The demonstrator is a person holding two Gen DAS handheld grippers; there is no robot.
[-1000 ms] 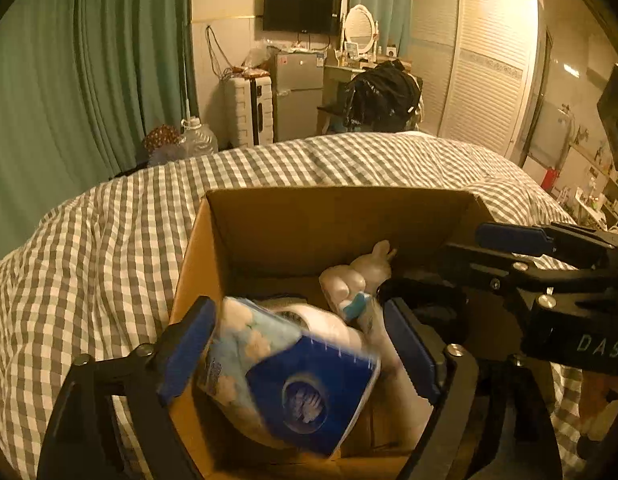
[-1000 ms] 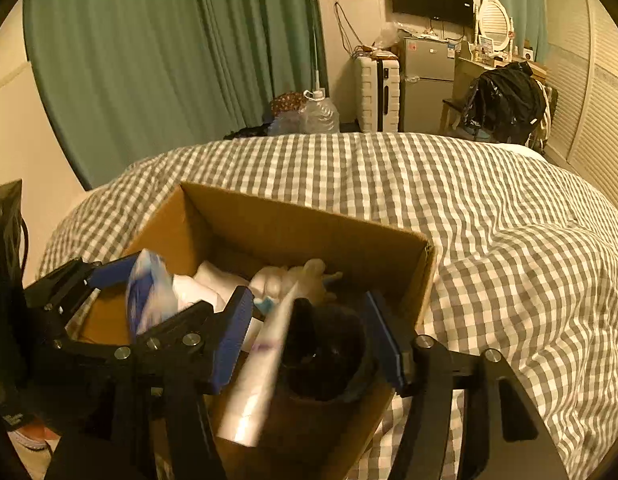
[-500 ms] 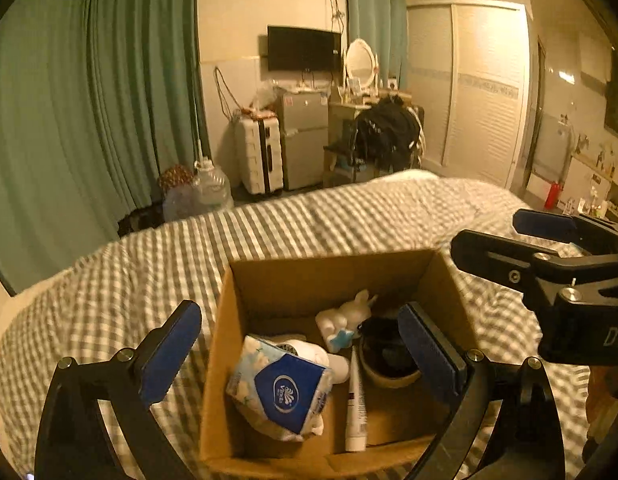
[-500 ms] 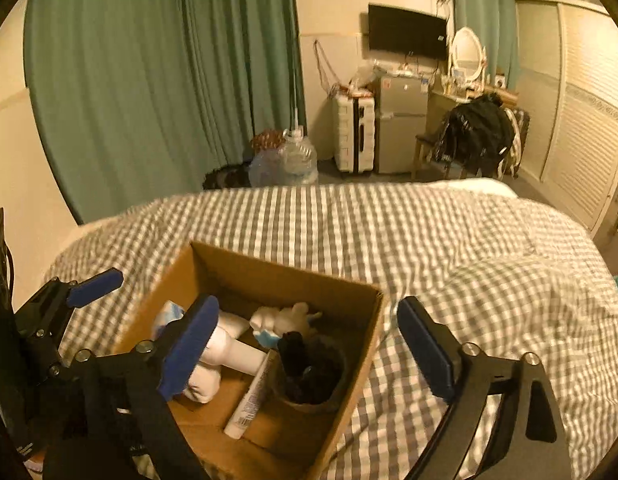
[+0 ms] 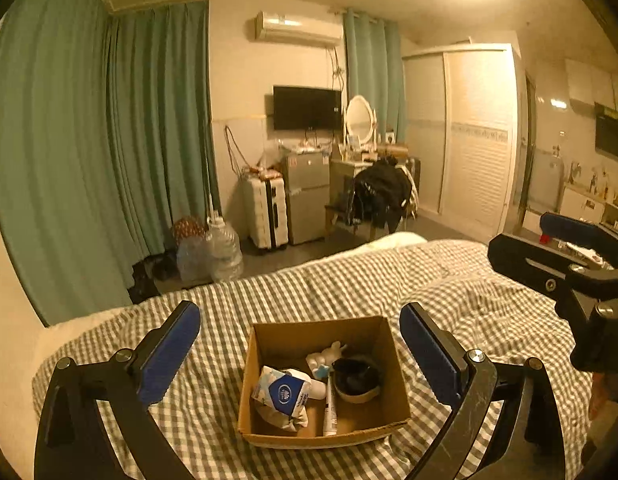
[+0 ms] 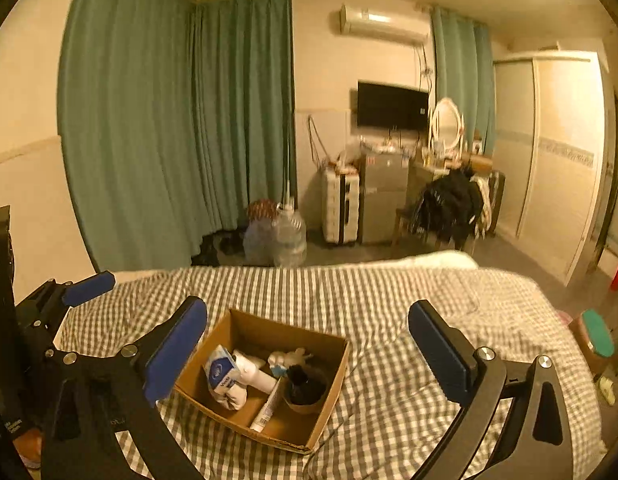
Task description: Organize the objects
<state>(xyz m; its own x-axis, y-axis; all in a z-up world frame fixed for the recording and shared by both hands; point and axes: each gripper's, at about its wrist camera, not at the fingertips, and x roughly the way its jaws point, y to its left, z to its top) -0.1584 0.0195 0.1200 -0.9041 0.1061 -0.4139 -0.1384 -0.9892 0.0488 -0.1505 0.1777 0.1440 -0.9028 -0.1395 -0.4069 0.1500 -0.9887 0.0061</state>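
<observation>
Both the left gripper (image 5: 299, 354) and right gripper (image 6: 307, 350) hover spread wide and empty, jaws opening, above the cardboard box (image 5: 397, 376) on the checked bedspread (image 5: 449, 280), so I judge any next reach should clear its rim.

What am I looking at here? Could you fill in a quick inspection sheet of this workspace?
Surface: bed under a checked cover.
Job's things: cardboard box on the bed, holding a tissue pack, a tube, a dark bowl and a white figurine.
Clutter: nothing seen on the cover.
Grippers: left hand-held gripper and right hand-held gripper both opening, nothing between the jaws.
Cables: wires on the wall beside the television.
Surroundings: green curtains, suitcase, water jugs, wardrobe.
</observation>
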